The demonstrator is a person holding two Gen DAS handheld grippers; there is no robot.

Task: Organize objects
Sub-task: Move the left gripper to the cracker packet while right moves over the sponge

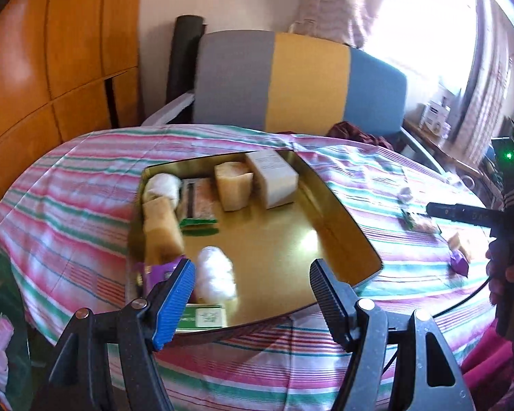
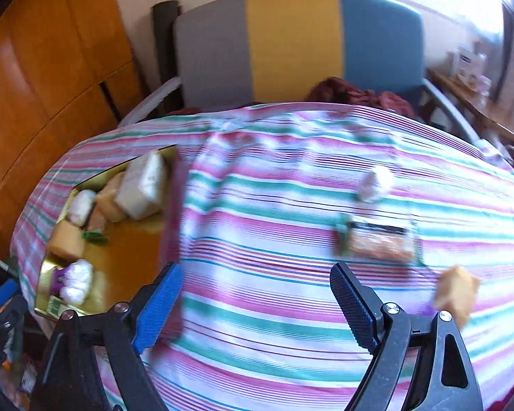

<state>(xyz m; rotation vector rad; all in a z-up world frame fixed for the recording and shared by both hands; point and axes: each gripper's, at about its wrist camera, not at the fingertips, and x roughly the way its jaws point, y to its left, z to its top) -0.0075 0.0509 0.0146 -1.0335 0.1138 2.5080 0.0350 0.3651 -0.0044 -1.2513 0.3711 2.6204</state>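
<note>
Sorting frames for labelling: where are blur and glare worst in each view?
Left wrist: window glare whites out the upper right; the gold metal tray mirrors light, items mildly smeared. Right wrist: heavy motion blur on the striped tablecloth and loose packets; fisheye bends both.

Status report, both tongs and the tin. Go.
Left tongs open over gold tin. Right tongs open, empty. Snack packet loose on cloth.

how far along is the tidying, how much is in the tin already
Well along. The gold tin already holds a white box, tan blocks, white cotton balls and packets. Nothing is in hand: the left tongs and right tongs are both open and empty. Still out on the striped cloth: a snack packet, a tan block and a small white piece.
</note>
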